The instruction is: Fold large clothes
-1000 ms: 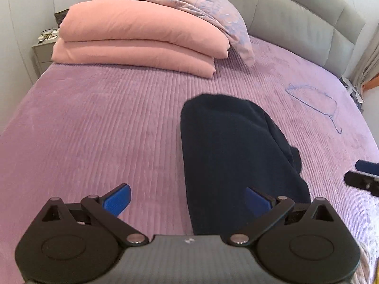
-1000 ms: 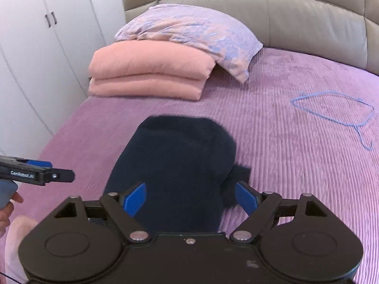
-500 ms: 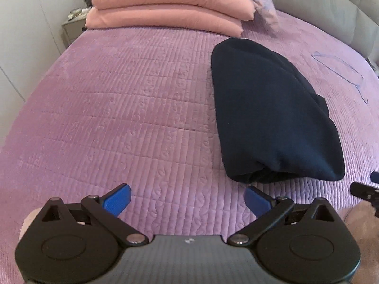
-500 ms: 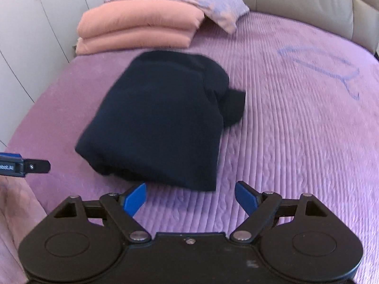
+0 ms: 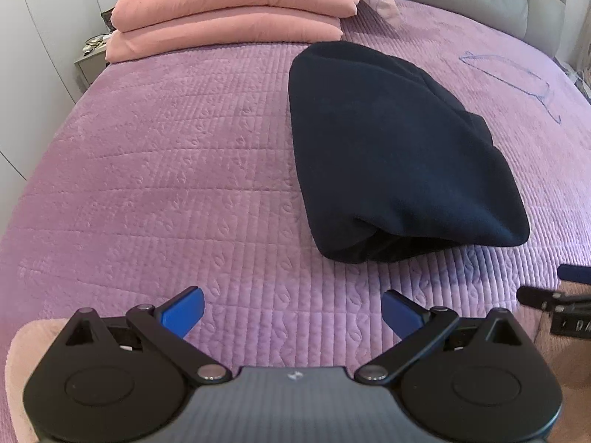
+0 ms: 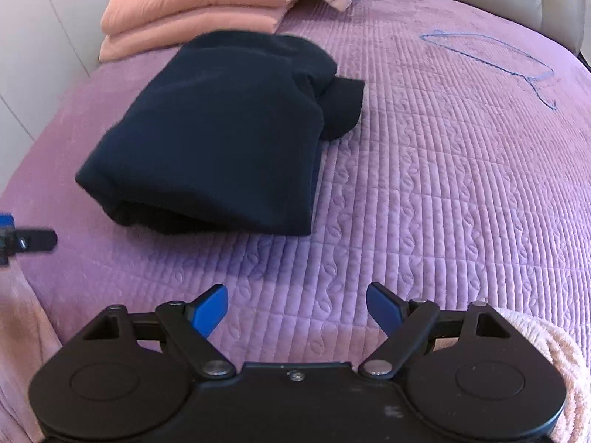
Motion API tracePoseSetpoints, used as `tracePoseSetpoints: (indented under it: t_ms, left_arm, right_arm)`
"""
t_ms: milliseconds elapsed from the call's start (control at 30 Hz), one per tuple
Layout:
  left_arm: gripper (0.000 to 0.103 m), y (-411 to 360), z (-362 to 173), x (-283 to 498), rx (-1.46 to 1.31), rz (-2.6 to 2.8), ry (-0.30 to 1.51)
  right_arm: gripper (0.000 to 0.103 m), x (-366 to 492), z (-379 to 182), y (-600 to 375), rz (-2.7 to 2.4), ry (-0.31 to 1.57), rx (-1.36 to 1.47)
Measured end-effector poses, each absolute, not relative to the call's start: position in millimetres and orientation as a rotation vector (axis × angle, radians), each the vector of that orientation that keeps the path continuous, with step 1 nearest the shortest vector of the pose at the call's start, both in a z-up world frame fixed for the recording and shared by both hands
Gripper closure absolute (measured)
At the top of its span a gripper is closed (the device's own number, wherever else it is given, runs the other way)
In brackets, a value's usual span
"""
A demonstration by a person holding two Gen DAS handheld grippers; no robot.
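Hovering: left tongs (image 5: pixel 291 312) and right tongs (image 6: pixel 297 304), both spread apart, empty | navy garment (image 5: pixel 391 147) folded mid-bed on purple bedspread (image 5: pixel 166 170) | tip: square the protruding flap (image 6: pixel 343 105), tuck it under, press flat.

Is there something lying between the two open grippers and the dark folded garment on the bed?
Nothing visible does. Only bare purple bedspread lies between the left gripper and the folded dark garment, and likewise ahead of the right gripper. The blue hanger and the pink folded bedding lie off to the sides.
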State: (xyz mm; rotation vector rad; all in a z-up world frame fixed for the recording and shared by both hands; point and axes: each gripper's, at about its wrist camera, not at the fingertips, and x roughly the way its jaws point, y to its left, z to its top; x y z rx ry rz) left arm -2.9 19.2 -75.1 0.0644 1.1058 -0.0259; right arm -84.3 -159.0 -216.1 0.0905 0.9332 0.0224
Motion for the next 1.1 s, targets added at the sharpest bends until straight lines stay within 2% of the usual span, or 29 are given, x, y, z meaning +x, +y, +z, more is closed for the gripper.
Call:
tracePoseSetpoints:
  t_ms: [1100]
  left_arm:
    - [0.0, 17.4, -83.1, -2.1, 0.083, -0.014, 1.131]
  right_arm:
    - [0.006, -80.7, -222.6, -159.4, 0.047, 0.955, 0.109]
